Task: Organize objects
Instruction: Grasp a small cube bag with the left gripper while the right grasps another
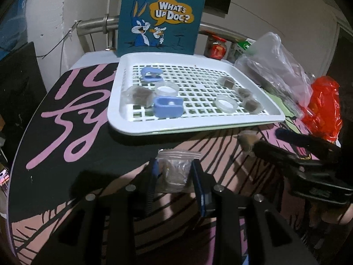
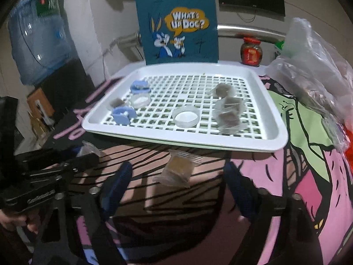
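A white slotted tray (image 1: 136, 123) (image 2: 275, 141) holds two blue clips (image 1: 168, 107), two clear round lids (image 2: 185, 116) and several small clear bags of brown stuff (image 2: 229, 119). My left gripper (image 1: 175, 170) is shut on a small clear zip bag (image 1: 176, 172) just in front of the tray. My right gripper (image 2: 176, 172) is open around another small zip bag (image 2: 177, 170) with a brown square, lying on the cloth before the tray. In the left wrist view, the right gripper (image 1: 264, 141) is at the right with that bag (image 1: 247, 141).
A teal cartoon gift bag (image 1: 161, 17) stands behind the tray. A red-lidded jar (image 2: 251, 52), clear plastic bags (image 2: 313, 66) and a red bag (image 1: 324, 106) sit at the right. A water bottle (image 2: 37, 42) is at the far left. The table has a pink and black patterned cloth (image 2: 297, 187).
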The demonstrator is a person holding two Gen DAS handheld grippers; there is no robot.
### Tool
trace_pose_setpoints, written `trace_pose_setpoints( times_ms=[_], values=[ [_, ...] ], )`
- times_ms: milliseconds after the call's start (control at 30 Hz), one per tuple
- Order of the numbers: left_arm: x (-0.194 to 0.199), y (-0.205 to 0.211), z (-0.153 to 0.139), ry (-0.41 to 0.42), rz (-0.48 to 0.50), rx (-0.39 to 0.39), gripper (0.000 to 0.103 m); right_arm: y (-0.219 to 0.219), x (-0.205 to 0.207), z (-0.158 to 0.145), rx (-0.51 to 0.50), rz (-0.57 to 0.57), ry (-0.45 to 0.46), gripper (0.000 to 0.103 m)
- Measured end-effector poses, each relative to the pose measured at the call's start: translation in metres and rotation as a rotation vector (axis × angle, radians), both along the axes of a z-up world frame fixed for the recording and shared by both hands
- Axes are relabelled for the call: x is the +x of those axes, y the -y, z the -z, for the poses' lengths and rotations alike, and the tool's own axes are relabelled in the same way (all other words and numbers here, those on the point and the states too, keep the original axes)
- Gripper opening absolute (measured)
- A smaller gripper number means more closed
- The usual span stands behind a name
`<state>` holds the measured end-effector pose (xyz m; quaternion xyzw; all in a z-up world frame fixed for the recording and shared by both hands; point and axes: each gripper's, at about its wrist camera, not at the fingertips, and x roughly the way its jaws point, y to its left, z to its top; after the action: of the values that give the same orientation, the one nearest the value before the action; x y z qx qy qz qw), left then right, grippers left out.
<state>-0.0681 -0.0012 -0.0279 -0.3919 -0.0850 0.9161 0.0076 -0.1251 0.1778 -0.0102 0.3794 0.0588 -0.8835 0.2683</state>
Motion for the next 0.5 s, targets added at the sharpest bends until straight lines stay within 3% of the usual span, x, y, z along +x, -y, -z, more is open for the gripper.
trace_pose_setpoints(
  times_ms=[133, 200, 233, 500],
  values=[
    [0.002, 0.0, 0.0, -0.009, 0.002, 0.004, 0.03, 0.01, -0.014, 0.014, 0.038, 0.043, 0.065, 0.057],
    [0.002, 0.0, -0.001, -0.011, 0.005, 0.006, 0.03, 0.009, -0.018, 0.018, 0.037, 0.051, 0.081, 0.035],
    [0.002, 0.0, -0.001, -0.013, 0.004, 0.006, 0.03, 0.009, -0.019, 0.021, 0.038, 0.051, 0.096, 0.032],
    [0.005, -0.001, -0.004, -0.032, -0.003, -0.012, 0.03, -0.011, -0.004, 0.015, -0.012, 0.032, 0.08, 0.031]
  ],
)
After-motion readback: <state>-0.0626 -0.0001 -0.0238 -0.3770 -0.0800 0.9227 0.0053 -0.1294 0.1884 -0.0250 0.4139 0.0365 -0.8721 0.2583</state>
